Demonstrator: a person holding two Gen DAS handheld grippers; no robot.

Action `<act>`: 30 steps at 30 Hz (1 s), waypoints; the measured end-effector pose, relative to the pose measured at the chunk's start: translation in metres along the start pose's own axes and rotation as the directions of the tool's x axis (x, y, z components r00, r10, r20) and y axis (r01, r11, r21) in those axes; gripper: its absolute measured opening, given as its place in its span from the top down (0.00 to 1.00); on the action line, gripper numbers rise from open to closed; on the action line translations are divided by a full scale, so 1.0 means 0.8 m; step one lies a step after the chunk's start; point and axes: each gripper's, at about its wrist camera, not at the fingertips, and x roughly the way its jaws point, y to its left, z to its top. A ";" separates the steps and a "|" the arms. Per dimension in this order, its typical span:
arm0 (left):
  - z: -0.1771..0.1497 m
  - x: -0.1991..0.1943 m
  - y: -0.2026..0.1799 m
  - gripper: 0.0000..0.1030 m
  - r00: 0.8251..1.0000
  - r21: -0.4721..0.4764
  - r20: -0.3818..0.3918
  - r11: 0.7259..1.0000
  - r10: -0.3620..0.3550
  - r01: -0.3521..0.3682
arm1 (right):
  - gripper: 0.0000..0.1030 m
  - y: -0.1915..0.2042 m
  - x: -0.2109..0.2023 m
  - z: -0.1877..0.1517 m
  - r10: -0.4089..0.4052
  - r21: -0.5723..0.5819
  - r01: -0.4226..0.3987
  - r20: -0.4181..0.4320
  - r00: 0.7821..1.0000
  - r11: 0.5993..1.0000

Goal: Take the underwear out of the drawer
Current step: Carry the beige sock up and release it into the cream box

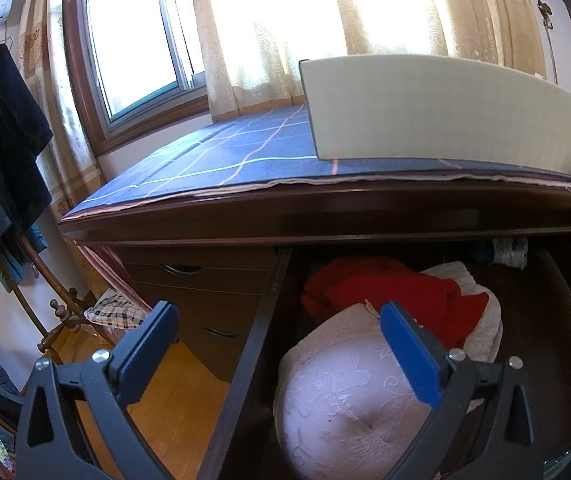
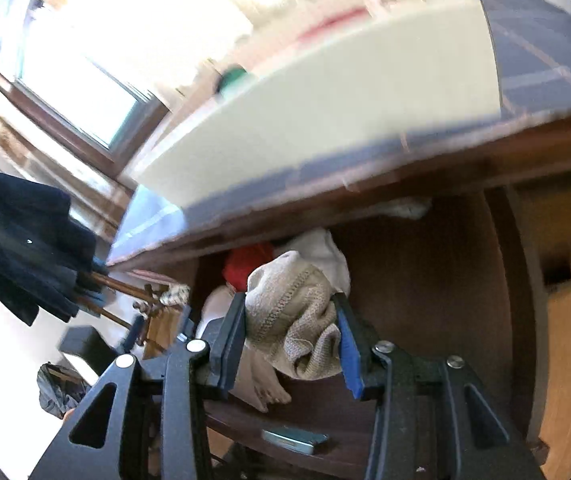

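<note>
Underwear [image 2: 297, 316], a beige knit bundle, sits clamped in the right tool [image 2: 291, 336] above the open drawer [image 2: 425, 280]. Left tool [image 1: 281, 344] hovers with jaws apart over a pink lace garment [image 1: 349, 400]. Best handling, likely: lift straight up, clear the table [image 2: 465, 160] edge, and avoid snagging the red garment [image 2: 245, 264].

White box [image 2: 325, 92] motion-blurred; drawer [image 1: 245, 360] back hidden under desktop [image 1: 325, 204].

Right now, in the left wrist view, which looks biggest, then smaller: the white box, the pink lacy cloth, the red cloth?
1. White box
2. Pink lacy cloth, though it is nearer the camera, so unsure
3. Red cloth
</note>
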 end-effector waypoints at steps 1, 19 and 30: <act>0.000 0.000 0.000 0.00 1.000 0.000 0.000 1.000 0.000 0.000 | 0.57 0.005 -0.006 0.004 0.004 -0.007 -0.004 0.015 1.000 1.000; 0.000 0.000 -0.001 0.00 1.000 0.002 0.000 1.000 0.001 -0.001 | 0.57 0.055 -0.100 0.115 -0.119 -0.187 0.257 0.542 0.832 0.948; 0.000 0.000 -0.001 0.00 1.000 0.003 -0.001 1.000 0.001 -0.001 | 0.57 0.015 -0.040 0.129 -0.274 -0.147 0.453 0.621 0.734 0.879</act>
